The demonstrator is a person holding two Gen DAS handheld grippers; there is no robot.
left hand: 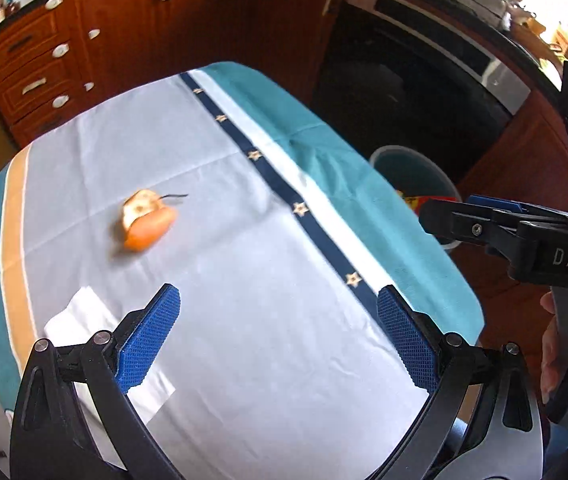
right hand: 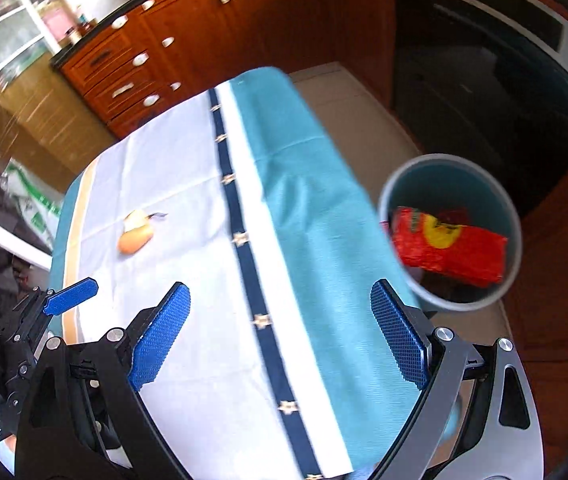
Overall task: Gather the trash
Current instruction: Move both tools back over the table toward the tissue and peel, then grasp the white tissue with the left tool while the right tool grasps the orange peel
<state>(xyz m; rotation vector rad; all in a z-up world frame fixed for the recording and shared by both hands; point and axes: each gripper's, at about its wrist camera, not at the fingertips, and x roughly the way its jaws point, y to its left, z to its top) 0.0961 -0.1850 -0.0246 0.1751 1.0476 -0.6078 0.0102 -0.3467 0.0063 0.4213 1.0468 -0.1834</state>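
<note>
Lying in bin (right hand: 509,216): red wrapper (right hand: 447,246)

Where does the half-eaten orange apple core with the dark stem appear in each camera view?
Left wrist view: the half-eaten orange apple core lies left of centre on the pale cloth.
Right wrist view: it lies further left and looks smaller.
Shared landmark: the navy stripe with gold stars, right of the core.
</note>
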